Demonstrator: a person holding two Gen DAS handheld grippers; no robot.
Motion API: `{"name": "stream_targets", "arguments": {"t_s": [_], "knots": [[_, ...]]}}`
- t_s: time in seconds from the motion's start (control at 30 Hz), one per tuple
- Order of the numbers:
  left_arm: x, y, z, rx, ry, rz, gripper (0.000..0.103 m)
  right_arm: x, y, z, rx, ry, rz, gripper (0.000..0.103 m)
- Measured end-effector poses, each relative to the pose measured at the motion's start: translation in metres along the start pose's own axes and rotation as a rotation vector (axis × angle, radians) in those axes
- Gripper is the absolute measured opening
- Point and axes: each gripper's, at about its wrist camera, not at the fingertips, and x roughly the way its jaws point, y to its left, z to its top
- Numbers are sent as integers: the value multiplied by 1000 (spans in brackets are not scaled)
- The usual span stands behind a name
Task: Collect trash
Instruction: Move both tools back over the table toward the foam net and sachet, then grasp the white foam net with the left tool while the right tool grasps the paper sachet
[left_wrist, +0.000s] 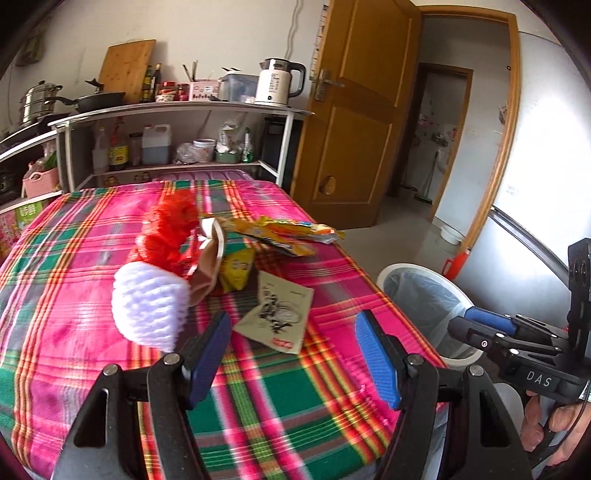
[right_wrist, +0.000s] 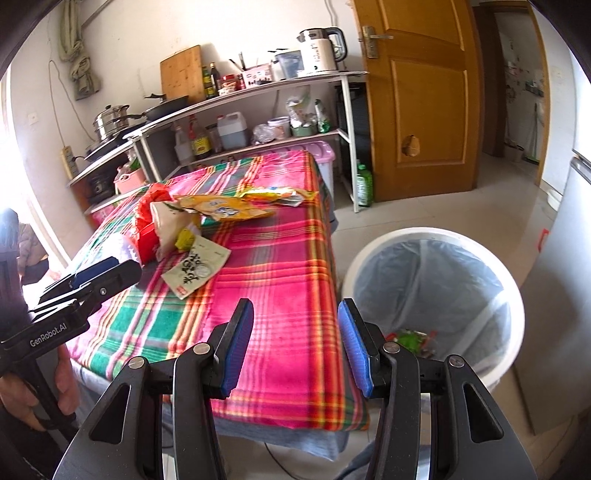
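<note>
The left gripper (left_wrist: 293, 354) hung over the near part of the table with its blue pads spread wide and nothing between them; the right gripper (right_wrist: 295, 345) was likewise parted and empty, poised above the table's near corner beside the bin. The table was covered by a pink, green and orange plaid cloth (right_wrist: 280, 280); just ahead of the left gripper lay a flat paper packet (left_wrist: 277, 314) printed with black characters, and to its left a white foam fruit net (left_wrist: 149, 306). Beyond these sat a heap of trash: a small yellow packet (left_wrist: 238, 271), a brown paper cup (left_wrist: 208, 269) on its side, a red mesh bag (left_wrist: 168, 236), and yellow-orange snack wrappers (left_wrist: 284, 232) farthest back. The white trash bin (right_wrist: 436, 295) stood on the floor close to the table's right edge, lined with a clear bag, a few scraps at its bottom. Farther off, a metal shelf (left_wrist: 177, 110) against the wall carried a white kettle (left_wrist: 277, 83), bottles and pans; a wooden door (left_wrist: 354, 110) stood open to its right.
</note>
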Motion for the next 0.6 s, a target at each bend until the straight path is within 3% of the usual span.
{"name": "stream_targets", "arguments": {"t_s": [0.6], "knots": [[-1,69,2,-71,-3,154,72,43,46,14,-43,60,72,49]]}}
